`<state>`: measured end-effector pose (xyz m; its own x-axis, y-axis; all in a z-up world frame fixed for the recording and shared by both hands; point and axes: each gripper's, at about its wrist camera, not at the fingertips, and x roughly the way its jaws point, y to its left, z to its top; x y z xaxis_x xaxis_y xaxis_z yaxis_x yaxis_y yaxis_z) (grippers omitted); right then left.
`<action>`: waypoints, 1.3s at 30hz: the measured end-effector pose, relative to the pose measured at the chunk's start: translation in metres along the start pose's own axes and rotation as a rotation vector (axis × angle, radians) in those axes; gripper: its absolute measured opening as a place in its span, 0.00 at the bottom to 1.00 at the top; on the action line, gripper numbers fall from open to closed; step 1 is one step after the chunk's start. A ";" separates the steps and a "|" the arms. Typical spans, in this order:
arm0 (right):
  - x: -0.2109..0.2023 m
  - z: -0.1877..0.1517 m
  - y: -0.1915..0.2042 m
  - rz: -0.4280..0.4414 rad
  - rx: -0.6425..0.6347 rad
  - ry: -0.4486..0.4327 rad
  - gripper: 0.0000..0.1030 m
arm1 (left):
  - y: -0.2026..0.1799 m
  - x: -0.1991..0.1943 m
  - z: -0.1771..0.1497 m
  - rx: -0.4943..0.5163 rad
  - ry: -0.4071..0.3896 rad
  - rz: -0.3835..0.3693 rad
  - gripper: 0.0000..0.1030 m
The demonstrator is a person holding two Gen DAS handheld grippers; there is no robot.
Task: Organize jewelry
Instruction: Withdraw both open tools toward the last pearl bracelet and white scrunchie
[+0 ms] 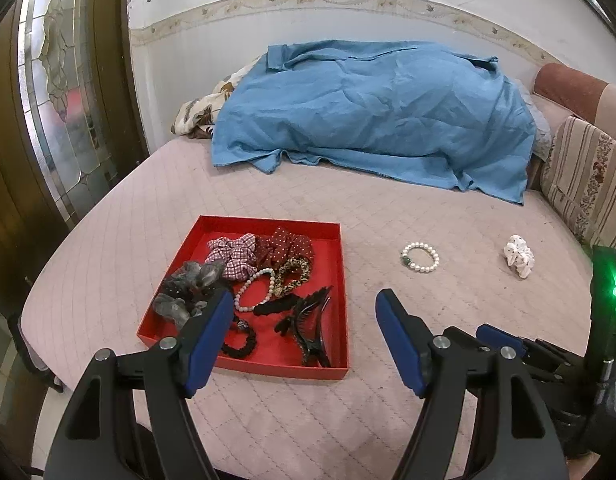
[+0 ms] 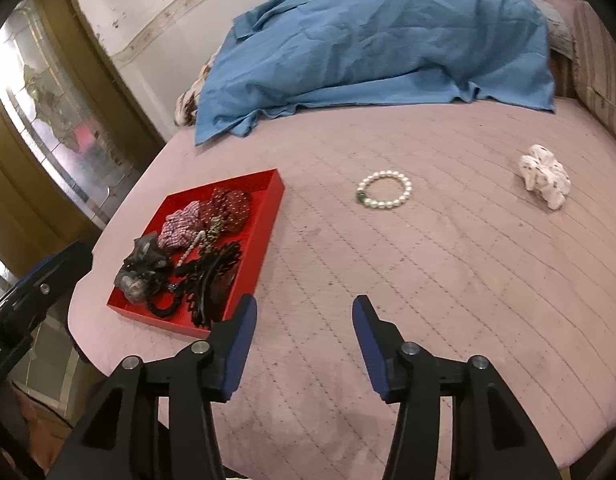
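We hold our left gripper (image 1: 303, 312) and right gripper (image 2: 303, 316) with jaws apart and empty. The pearl bracelet (image 2: 384, 191) and white scrunchie (image 2: 544, 181) lie on the bed (image 2: 448, 280), outside the red tray (image 2: 263, 224).

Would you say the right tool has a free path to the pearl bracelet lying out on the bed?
Probably yes. The right tool is open and empty, and only bare pink quilt lies between it and the pearl bracelet. The red tray sits off to the left, out of the way.
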<state>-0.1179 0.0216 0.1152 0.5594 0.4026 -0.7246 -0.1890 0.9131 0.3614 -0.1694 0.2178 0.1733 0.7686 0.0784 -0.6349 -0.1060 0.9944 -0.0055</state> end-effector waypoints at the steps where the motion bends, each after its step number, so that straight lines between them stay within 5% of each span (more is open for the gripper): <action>1: -0.001 -0.001 -0.003 -0.004 0.010 -0.002 0.53 | -0.002 -0.002 0.000 0.004 -0.007 0.002 0.70; 27: -0.006 -0.001 -0.023 -0.047 0.041 -0.029 0.60 | -0.015 -0.004 0.000 0.016 -0.018 0.002 0.71; 39: -0.020 -0.006 -0.076 -0.146 0.040 -0.058 0.60 | -0.036 0.013 -0.002 0.063 0.037 -0.012 0.71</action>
<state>-0.1202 -0.0551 0.0988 0.6249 0.2603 -0.7361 -0.0705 0.9577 0.2789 -0.1567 0.1828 0.1632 0.7454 0.0653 -0.6634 -0.0561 0.9978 0.0352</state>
